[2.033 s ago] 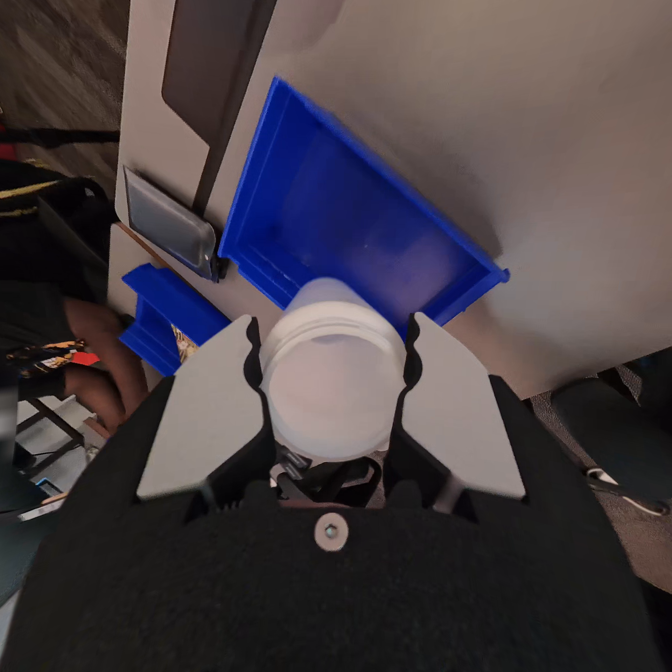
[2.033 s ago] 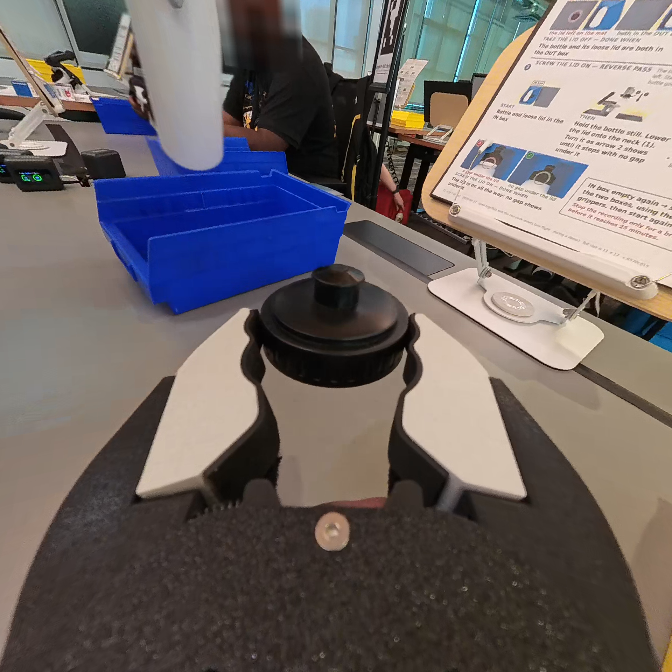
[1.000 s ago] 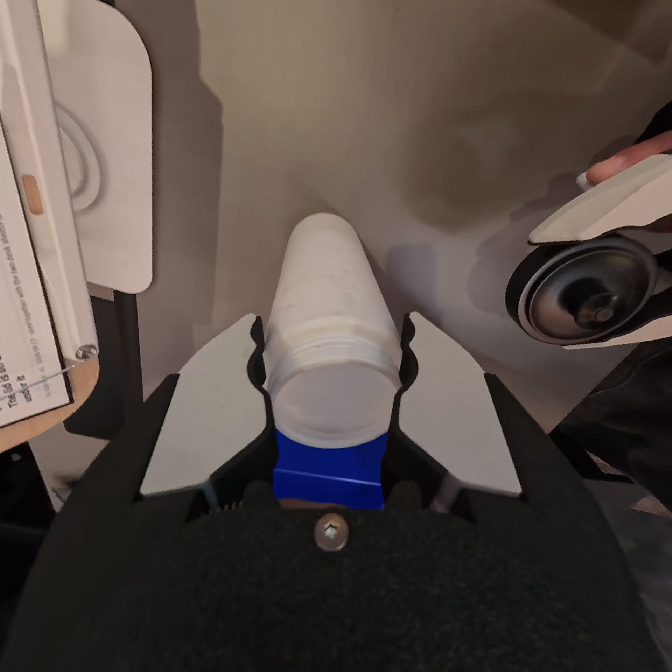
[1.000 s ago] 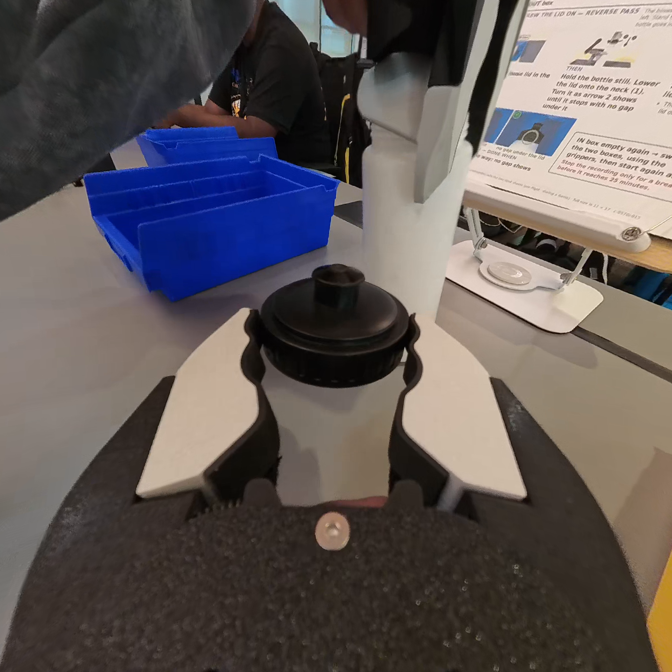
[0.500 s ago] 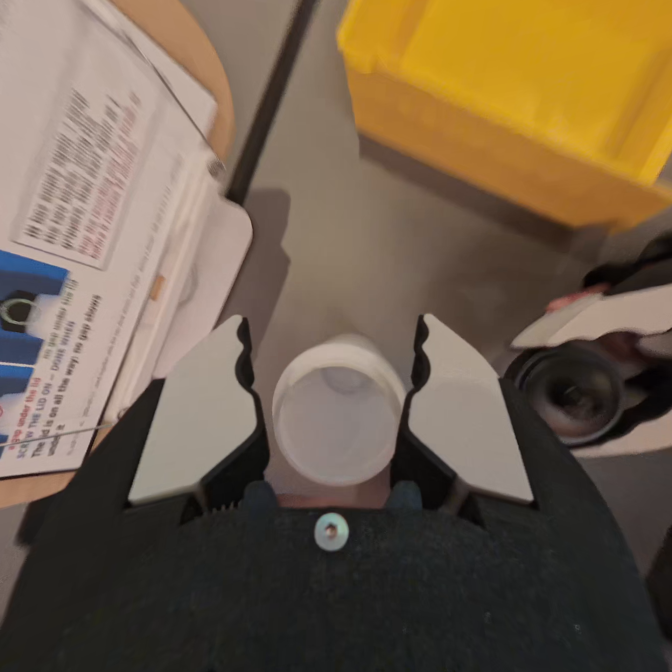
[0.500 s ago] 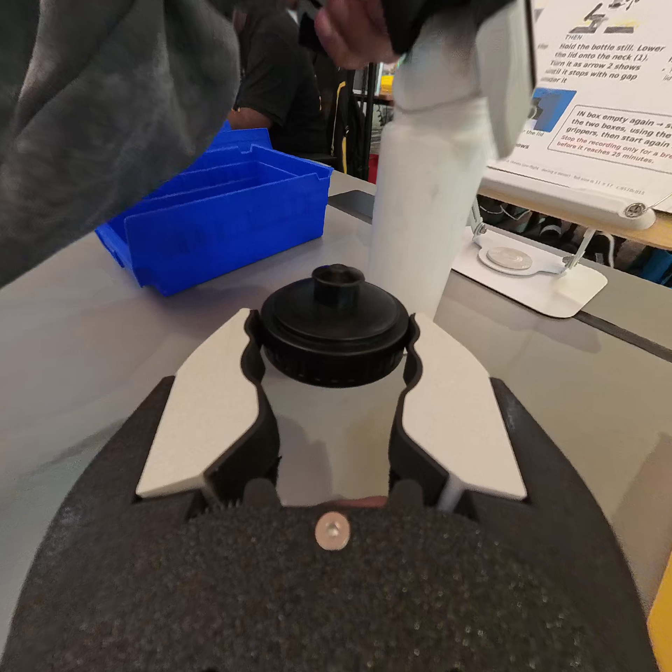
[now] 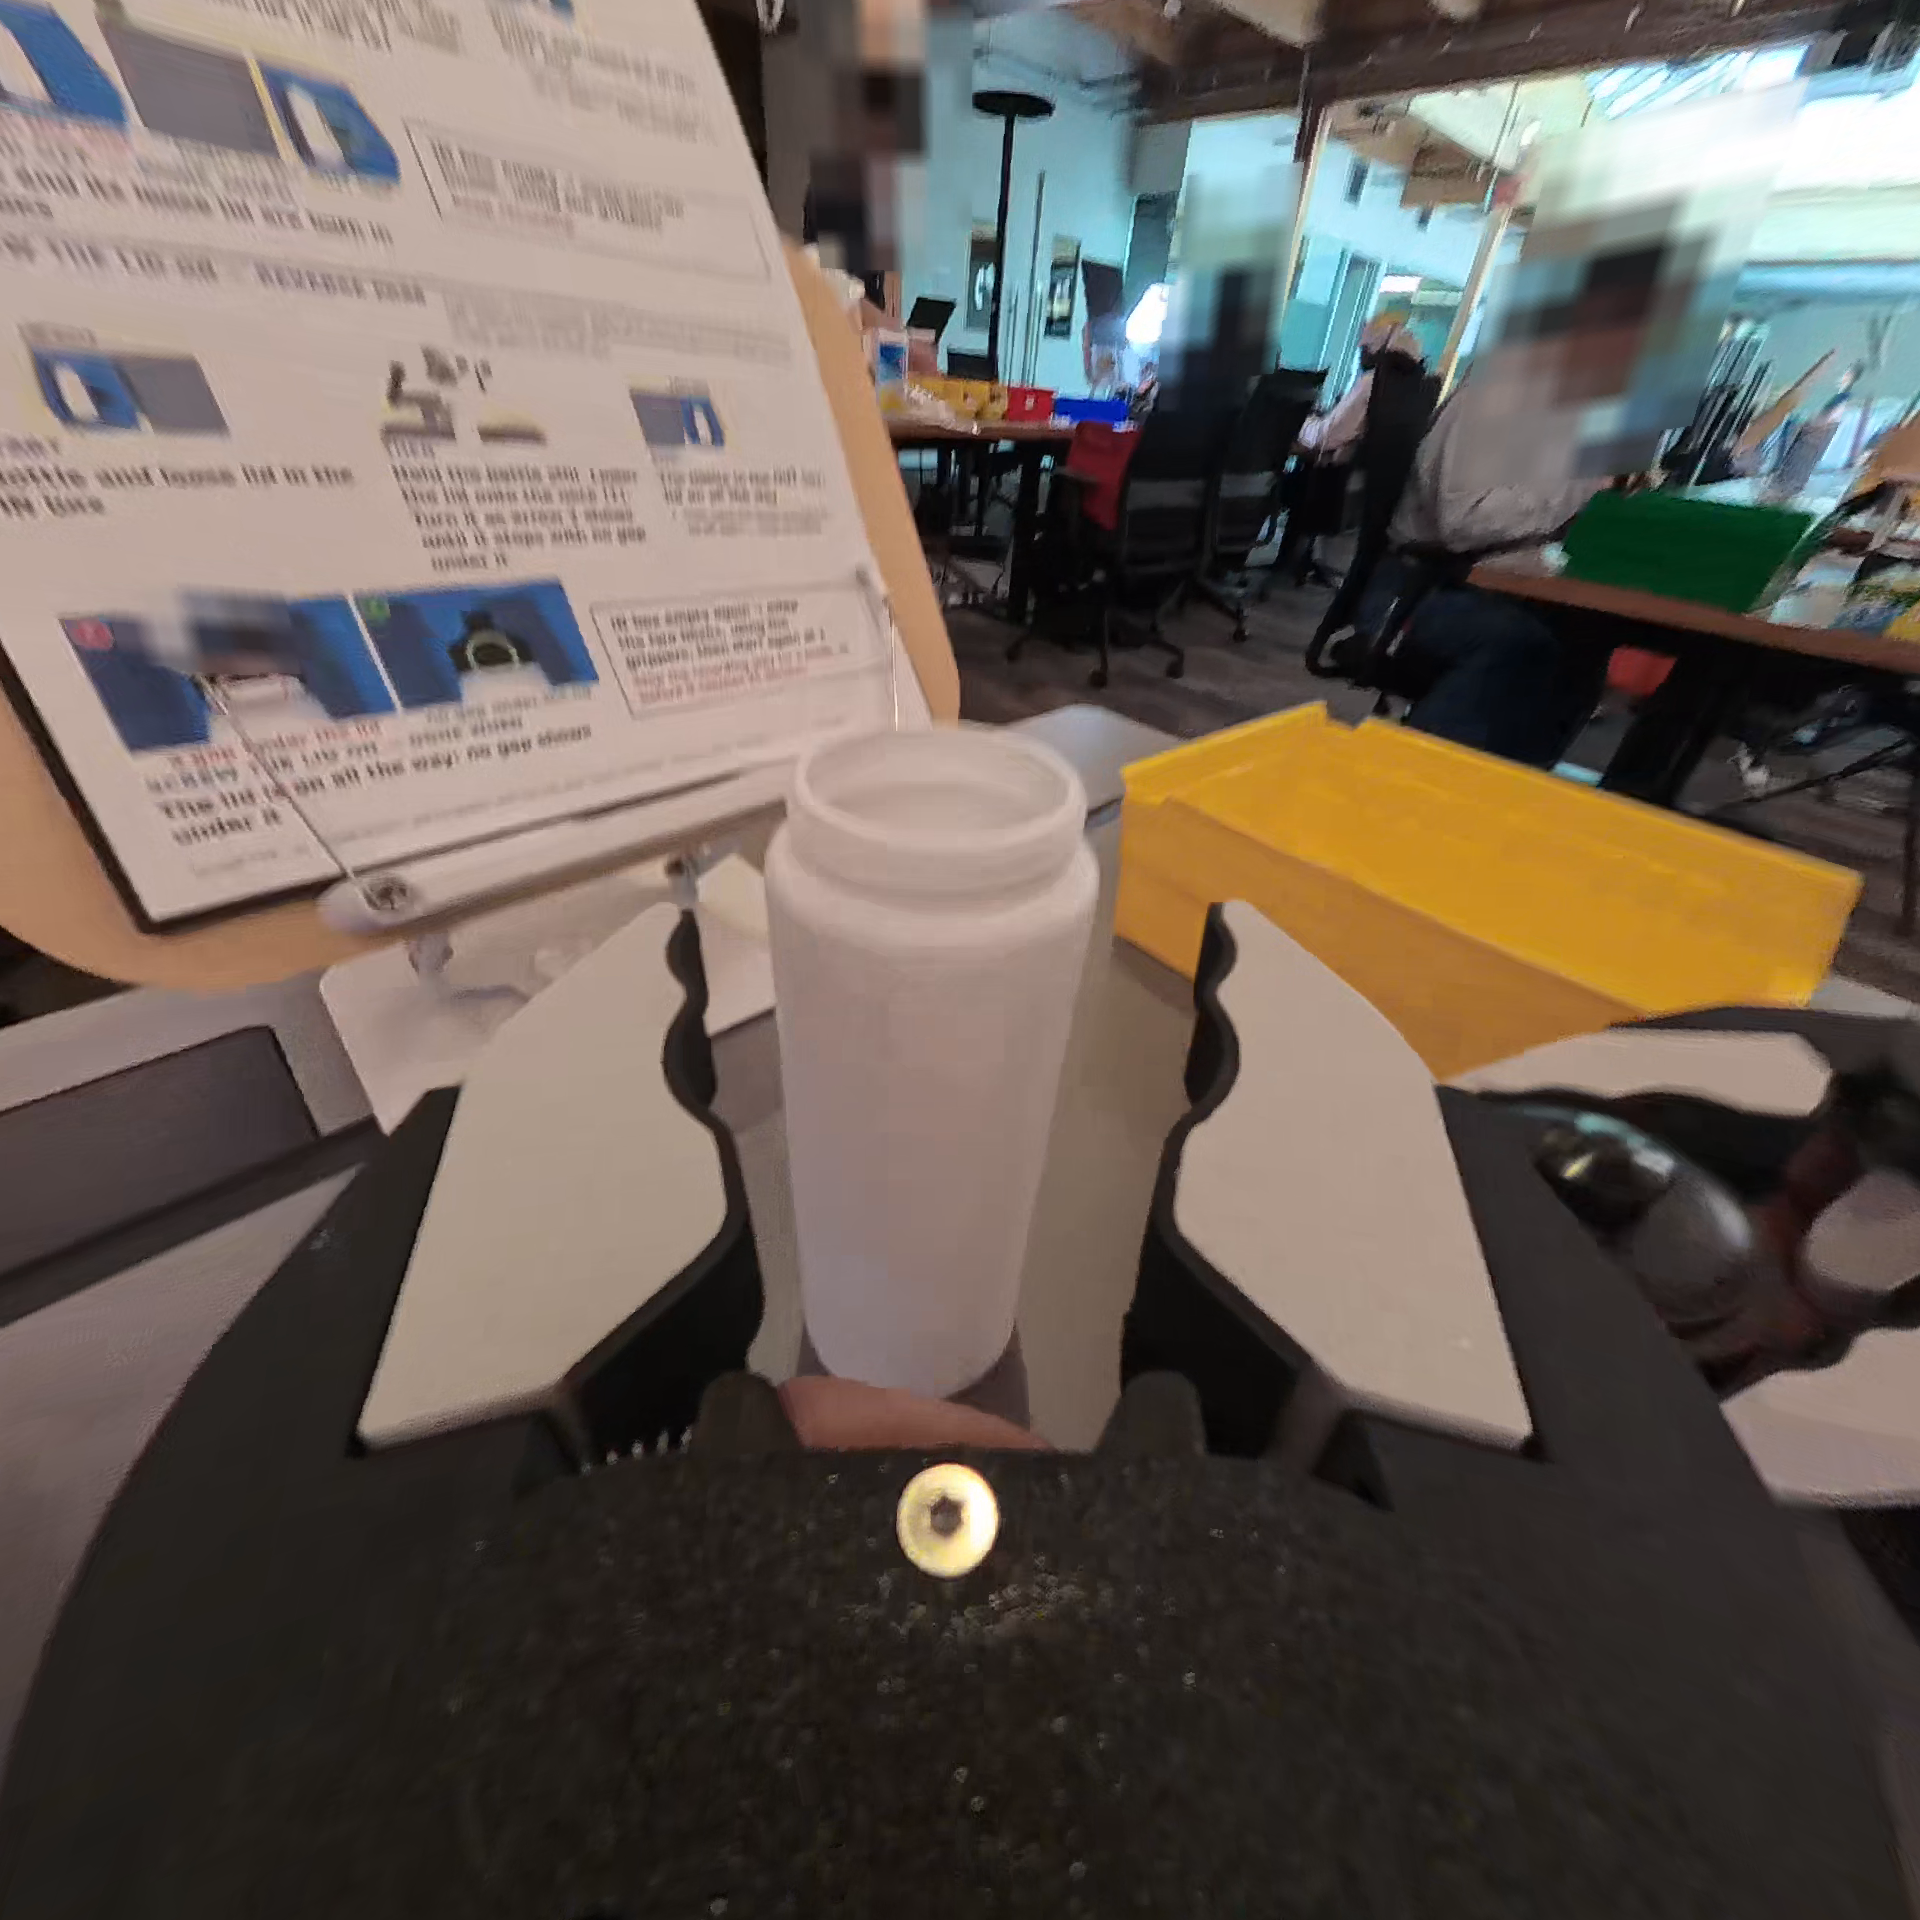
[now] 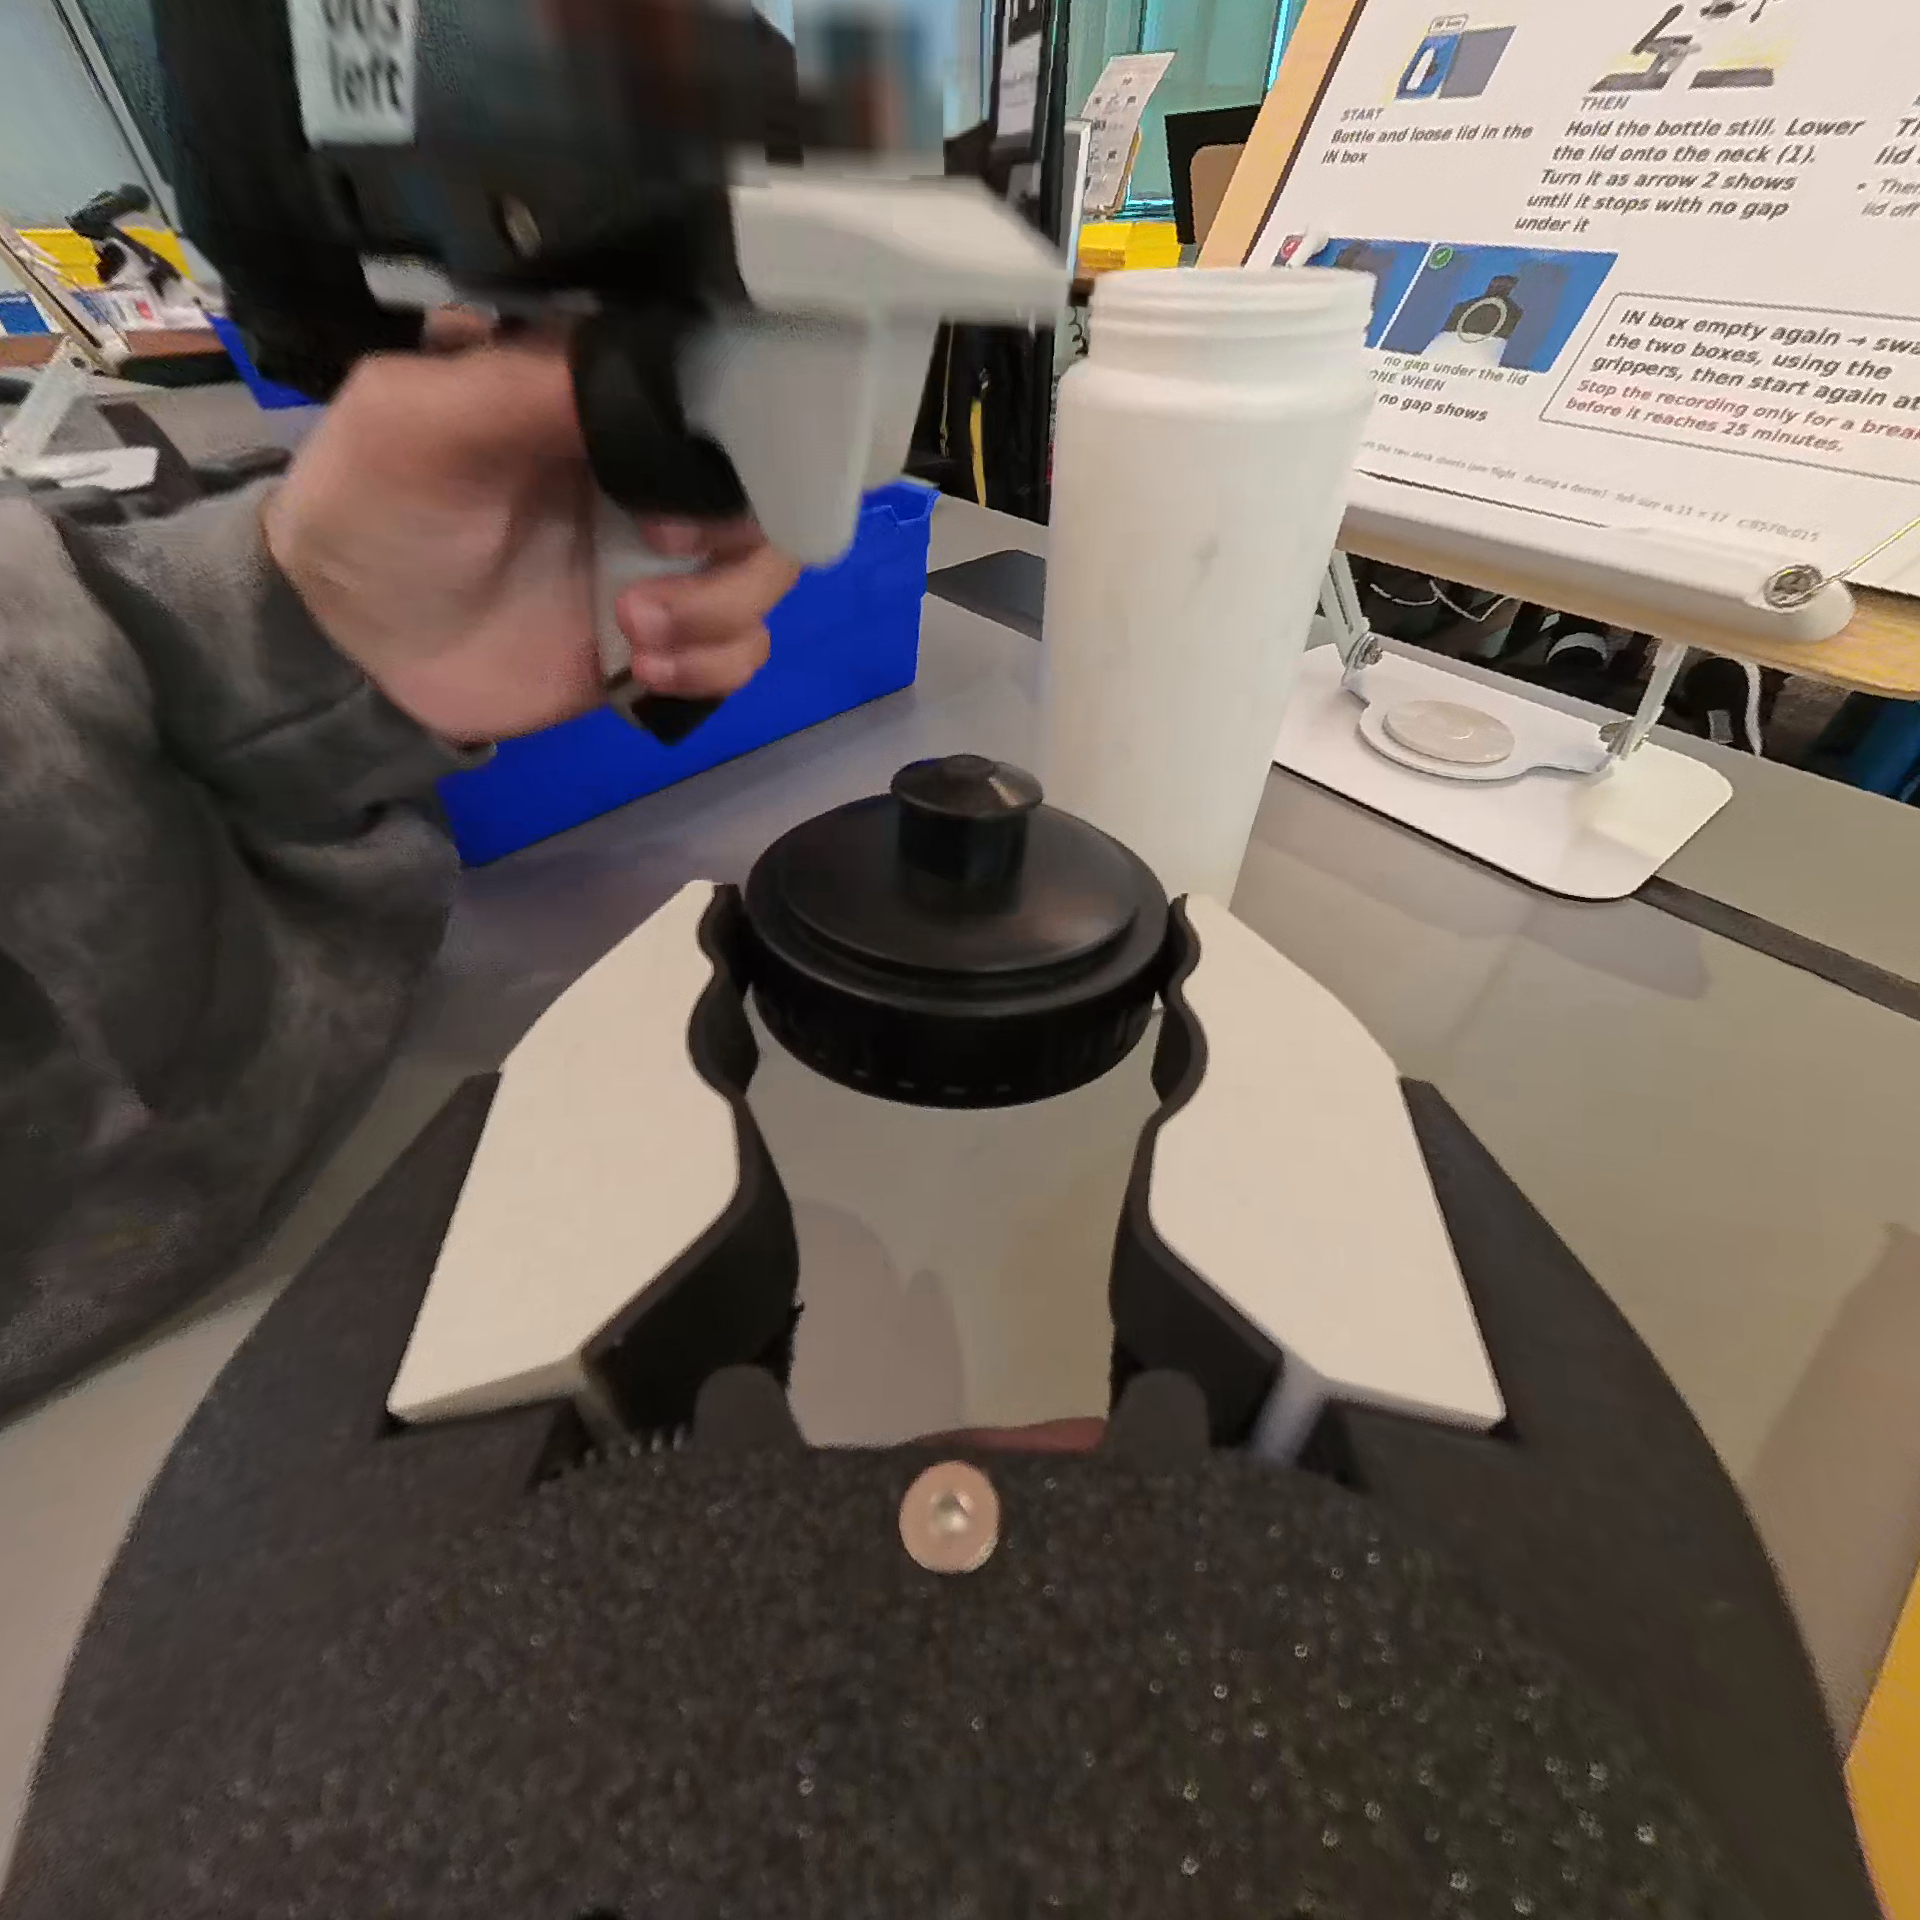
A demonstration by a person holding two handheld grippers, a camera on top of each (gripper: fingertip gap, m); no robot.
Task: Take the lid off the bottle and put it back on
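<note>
The white bottle (image 7: 925, 1091) stands upright on the grey table with its threaded neck bare. My left gripper (image 7: 945, 920) is open, with a finger (image 7: 561, 1174) on each side of the bottle and a gap to both. In the right wrist view the bottle (image 8: 1195, 582) stands just behind the lid, and the left gripper (image 8: 894, 301) is blurred at neck height to its left. My right gripper (image 8: 951, 899) is shut on the black lid (image 8: 956, 966), held knob up, low over the table. The lid also shows at the right edge of the left wrist view (image 7: 1662, 1216).
A yellow bin (image 7: 1455, 914) stands behind and right of the bottle. A blue bin (image 8: 727, 707) is at the far left. An instruction board (image 8: 1662, 260) on a white stand base (image 8: 1507, 769) stands close behind the bottle. A hand and grey sleeve (image 8: 156, 831) fill the left side.
My left gripper carried the bottle from the blue bin, set it upright on the table, opened and swung from looking down to level. The right gripper kept hold of the lid.
</note>
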